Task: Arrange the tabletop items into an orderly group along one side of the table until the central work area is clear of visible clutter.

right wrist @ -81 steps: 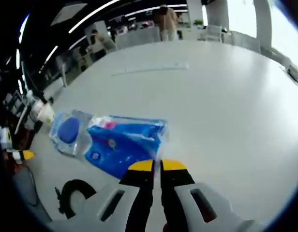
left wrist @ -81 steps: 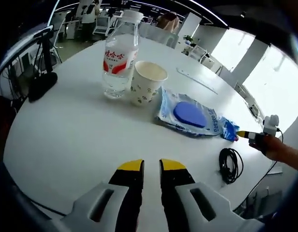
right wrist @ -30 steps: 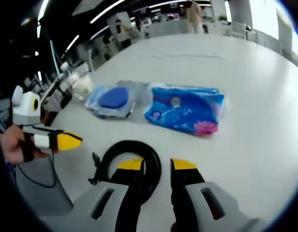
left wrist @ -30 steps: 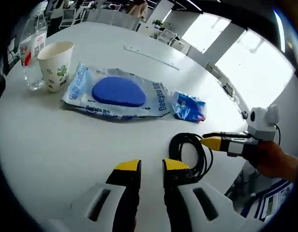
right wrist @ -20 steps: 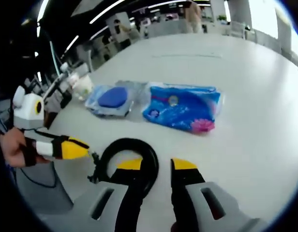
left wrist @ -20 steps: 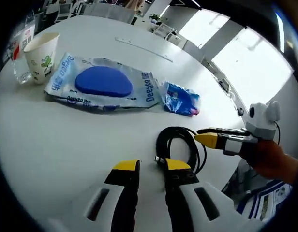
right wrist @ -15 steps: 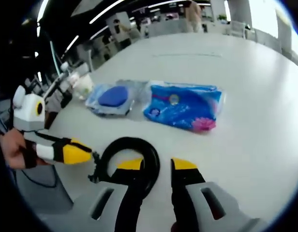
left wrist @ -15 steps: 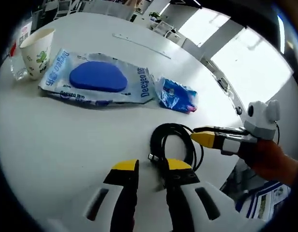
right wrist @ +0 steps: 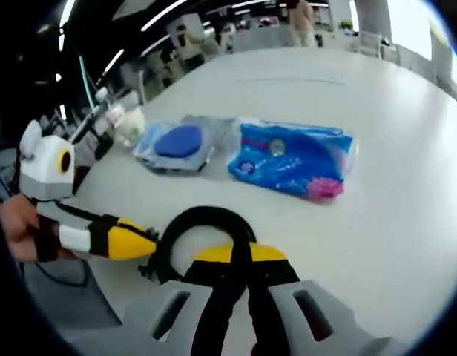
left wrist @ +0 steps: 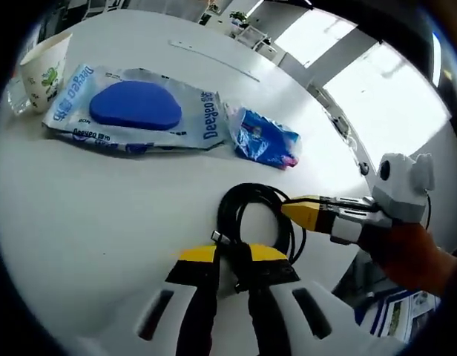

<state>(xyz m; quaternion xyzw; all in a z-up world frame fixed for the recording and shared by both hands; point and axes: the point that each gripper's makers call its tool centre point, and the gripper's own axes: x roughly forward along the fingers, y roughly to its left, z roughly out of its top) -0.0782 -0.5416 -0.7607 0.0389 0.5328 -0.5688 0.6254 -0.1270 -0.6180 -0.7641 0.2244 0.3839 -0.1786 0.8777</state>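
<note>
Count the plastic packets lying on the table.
2: the clear packet with a blue pad beside the paper cup, and the smaller blue packet next to it, beyond the black cable.

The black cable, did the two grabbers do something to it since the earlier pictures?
Yes. Both came in on the coiled black cable. The right gripper, open a second ago, has shut on the near side of the loop. The left gripper has also closed on the cable. The blue sponge pack, the blue packet and the paper cup seem to lie where they were on the white table.

Both views look close, seemingly from opposite sides, at one black cable [left wrist: 252,215].
</note>
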